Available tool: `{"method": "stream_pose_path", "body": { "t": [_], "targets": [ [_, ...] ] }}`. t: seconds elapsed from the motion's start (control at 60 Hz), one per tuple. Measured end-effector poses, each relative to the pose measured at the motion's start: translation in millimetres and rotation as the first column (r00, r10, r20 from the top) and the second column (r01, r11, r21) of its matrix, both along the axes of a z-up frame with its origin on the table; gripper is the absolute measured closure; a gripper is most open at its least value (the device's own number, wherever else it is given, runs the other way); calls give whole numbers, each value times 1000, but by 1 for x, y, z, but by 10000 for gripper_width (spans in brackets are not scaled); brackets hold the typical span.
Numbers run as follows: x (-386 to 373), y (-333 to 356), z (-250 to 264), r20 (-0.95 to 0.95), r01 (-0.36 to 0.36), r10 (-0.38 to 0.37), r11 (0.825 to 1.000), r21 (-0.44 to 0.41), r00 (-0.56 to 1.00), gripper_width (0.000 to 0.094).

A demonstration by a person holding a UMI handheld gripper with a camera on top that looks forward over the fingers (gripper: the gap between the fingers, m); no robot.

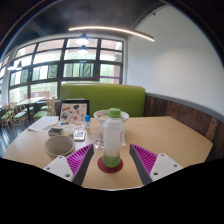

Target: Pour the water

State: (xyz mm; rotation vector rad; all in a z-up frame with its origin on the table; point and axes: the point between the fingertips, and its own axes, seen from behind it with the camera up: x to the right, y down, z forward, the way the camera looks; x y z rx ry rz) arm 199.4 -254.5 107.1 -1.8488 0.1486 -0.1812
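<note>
While the tongs point(111, 168) stand open, a clear plastic bottle point(112, 139), green-capped, stands upright between them on the wooden worktop point(170, 132)

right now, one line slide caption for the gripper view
Open gripper approaches a green-capped bottle standing on a red coaster on a wooden table.

Bottle point(113, 140): translucent plastic, smooth, green cap. Table point(175, 135): pale wood, matt. Coaster point(111, 166): red, matt. Bench point(105, 98): green upholstery.
</note>
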Motion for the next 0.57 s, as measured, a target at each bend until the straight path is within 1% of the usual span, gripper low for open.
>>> {"method": "stream_pose_path", "body": {
  "t": [0.067, 0.15, 0.283, 0.35, 0.417, 0.45, 0.467, 0.483, 0.567],
  "targets": [
    [-14, -31, 21, 17, 5, -6, 1000, 19, 1000, 111],
    [-37, -68, 33, 11, 13, -13, 1000, 27, 1000, 109],
    [-78, -118, 45, -22, -18, 19, 998, 63, 1000, 111],
    [-97, -134, 50, -20, -42, 44, 995, 92, 999, 114],
    [-105, -147, 52, -22, -34, 37, 994, 103, 999, 113],
    [-110, -151, 54, -16, -38, 40, 993, 111, 999, 111],
    [-110, -140, 49, -13, -40, 42, 992, 118, 999, 111],
    [-114, -150, 52, -12, -39, 41, 992, 120, 999, 111],
    [-124, -159, 55, -19, -46, 49, 990, 133, 999, 113]
  ]
}}
